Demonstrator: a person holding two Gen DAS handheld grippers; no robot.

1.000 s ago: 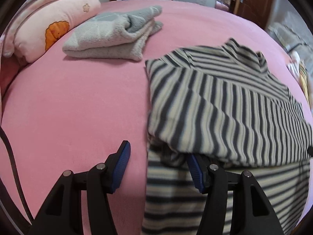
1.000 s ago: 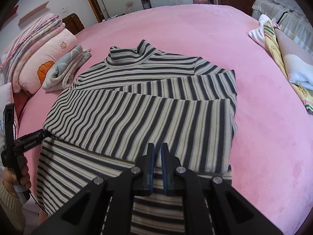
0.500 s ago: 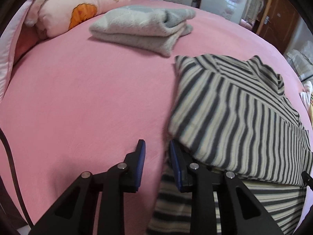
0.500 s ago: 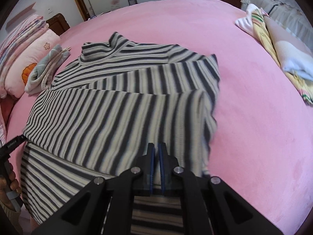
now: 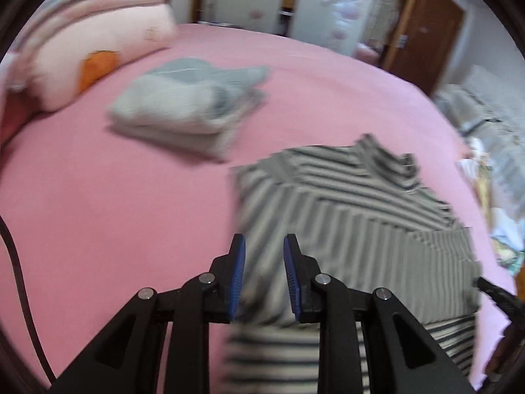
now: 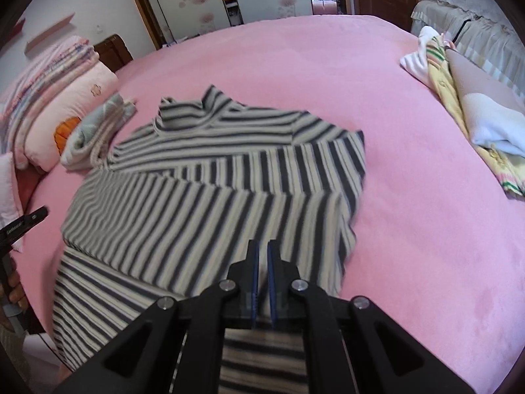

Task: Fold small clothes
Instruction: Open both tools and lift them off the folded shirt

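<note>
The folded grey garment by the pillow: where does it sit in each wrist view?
Left wrist: the folded grey garment lies upper left of centre on the pink bed.
Right wrist: it lies at the left edge, next to the striped top's collar.
Shared landmark: the pink pillow with the orange patch.

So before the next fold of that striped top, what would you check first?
1. Right gripper shut on the grey-and-white striped knit top's hem: ok.
2. Left gripper gripping the top: cannot tell; fabric sits between the pads, the view is blurred.
3. Both sleeves folded across the body: ok.
4. Collar lying flat: ok.
5. Pink bedsheet free beyond the collar for the fold: ok.
6. Folded grey fleece garment apart from the top: ok.
</note>
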